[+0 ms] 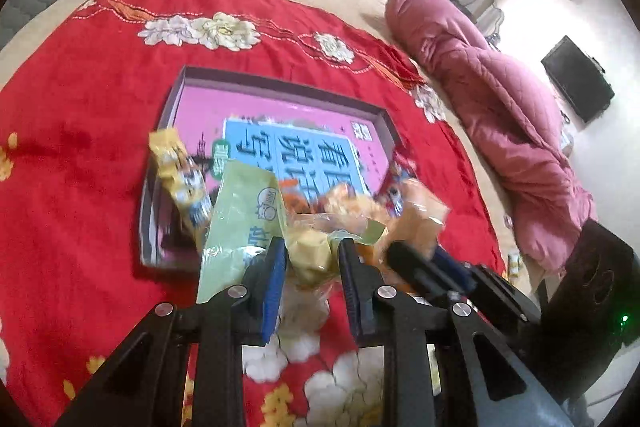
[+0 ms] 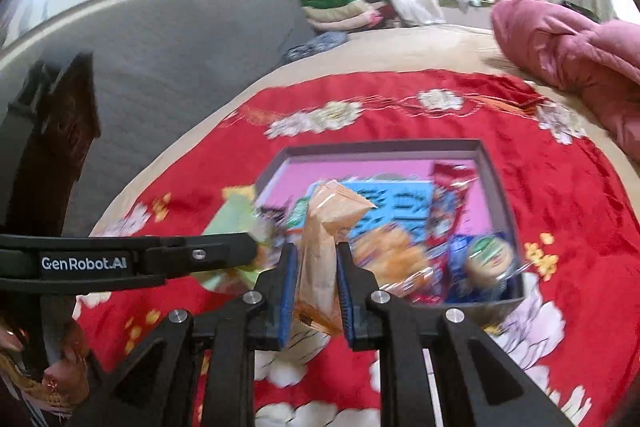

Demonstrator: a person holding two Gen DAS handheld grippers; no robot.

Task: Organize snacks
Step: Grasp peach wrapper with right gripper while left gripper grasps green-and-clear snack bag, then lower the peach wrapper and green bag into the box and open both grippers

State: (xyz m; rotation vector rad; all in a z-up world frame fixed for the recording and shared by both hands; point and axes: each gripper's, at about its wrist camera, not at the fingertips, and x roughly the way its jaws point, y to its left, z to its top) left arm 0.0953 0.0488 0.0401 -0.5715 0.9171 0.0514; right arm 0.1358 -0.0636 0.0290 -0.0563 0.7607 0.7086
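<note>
L gripper (image 1: 312, 259) clamped a yellow packet (image 1: 308, 255); R gripper (image 2: 317, 263) clamped an orange packet (image 2: 324, 239), long axis upright; box (image 2: 384, 146) lay just ahead, below both.

Snack packets (image 2: 460, 251) crowding the box's (image 1: 280, 83) near end; far half free.

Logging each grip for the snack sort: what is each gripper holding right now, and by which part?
Left gripper: yellowish clear snack bag, pinched at its near end. Right gripper: orange snack packet, pinched around its lower middle.
</note>
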